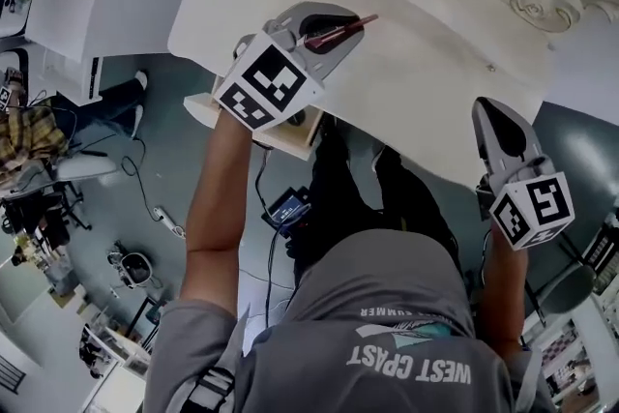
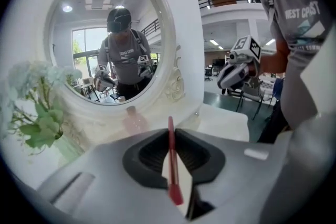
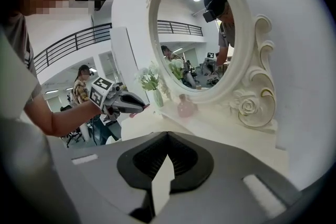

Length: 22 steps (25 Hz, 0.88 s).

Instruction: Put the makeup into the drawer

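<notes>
A thin red makeup pencil is clamped in my left gripper, held above the left part of the white dressing table. In the left gripper view the pencil runs lengthwise between the jaws of the left gripper, its tip sticking out ahead. An open wooden drawer juts out under the table's front left edge, partly hidden by the gripper's marker cube. My right gripper hovers at the table's right front edge, shut with nothing in it.
An oval white-framed mirror stands at the back of the table. In front of it are a pink bottle and a vase of pale flowers. The person's legs are under the table; cables lie on the floor.
</notes>
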Each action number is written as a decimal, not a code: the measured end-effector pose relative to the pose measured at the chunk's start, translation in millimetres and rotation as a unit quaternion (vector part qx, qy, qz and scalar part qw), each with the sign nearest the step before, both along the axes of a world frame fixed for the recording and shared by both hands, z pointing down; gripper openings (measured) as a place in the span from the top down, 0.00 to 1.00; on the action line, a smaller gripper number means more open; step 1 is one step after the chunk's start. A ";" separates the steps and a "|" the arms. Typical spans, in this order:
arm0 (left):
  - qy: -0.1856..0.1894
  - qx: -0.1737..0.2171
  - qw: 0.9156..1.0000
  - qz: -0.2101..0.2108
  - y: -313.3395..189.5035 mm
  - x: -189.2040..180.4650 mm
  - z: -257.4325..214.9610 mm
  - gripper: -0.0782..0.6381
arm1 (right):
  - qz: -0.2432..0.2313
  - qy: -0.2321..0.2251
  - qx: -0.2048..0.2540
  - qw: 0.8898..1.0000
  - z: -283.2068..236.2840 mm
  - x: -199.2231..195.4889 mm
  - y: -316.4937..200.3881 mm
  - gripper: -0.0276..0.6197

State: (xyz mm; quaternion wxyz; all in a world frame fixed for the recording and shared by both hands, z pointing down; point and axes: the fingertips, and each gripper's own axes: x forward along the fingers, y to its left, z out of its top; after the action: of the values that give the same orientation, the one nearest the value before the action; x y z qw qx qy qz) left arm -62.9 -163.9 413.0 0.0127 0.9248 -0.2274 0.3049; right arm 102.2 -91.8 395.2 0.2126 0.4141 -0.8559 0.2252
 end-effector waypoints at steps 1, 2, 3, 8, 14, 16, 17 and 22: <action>0.006 -0.001 1.000 -0.010 2.1 -7.4 -1.5 0.84 | -0.007 0.002 0.001 1.000 -1.6 -5.3 -0.8 0.95; 0.010 -0.002 1.000 -0.018 4.4 -14.2 -2.7 0.84 | -0.014 0.004 0.002 1.000 -3.0 -10.2 -1.5 0.95; 0.012 -0.002 1.000 -0.026 6.7 -20.5 -3.6 0.84 | -0.020 0.005 0.003 1.000 -4.0 -14.8 -1.9 0.95; 0.019 0.003 0.998 -0.065 17.3 -52.7 -6.9 0.84 | -0.051 0.010 0.010 0.999 -7.2 -39.4 -3.2 0.95; 0.025 -0.005 0.992 -0.122 26.2 -103.4 -2.5 0.84 | -0.083 0.017 0.008 0.996 -8.7 -73.5 -5.4 0.95; 0.029 -0.010 0.989 -0.142 28.6 -120.6 1.1 0.84 | -0.095 0.018 0.006 0.995 -7.0 -84.4 -7.1 0.95; 0.033 -0.013 0.988 -0.152 30.1 -129.1 2.4 0.84 | -0.100 0.018 0.005 0.995 -6.2 -89.8 -7.9 0.95; 0.036 -0.023 0.982 -0.186 39.3 -167.4 13.7 0.84 | -0.122 0.021 0.000 0.992 -1.5 -116.3 -11.5 0.95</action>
State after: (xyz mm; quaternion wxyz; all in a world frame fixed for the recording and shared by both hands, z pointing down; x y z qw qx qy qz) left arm -230.3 -124.7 426.7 0.0992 0.8763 -0.3875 0.2686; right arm -14.1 -103.3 393.6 0.2561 0.3115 -0.8955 0.1886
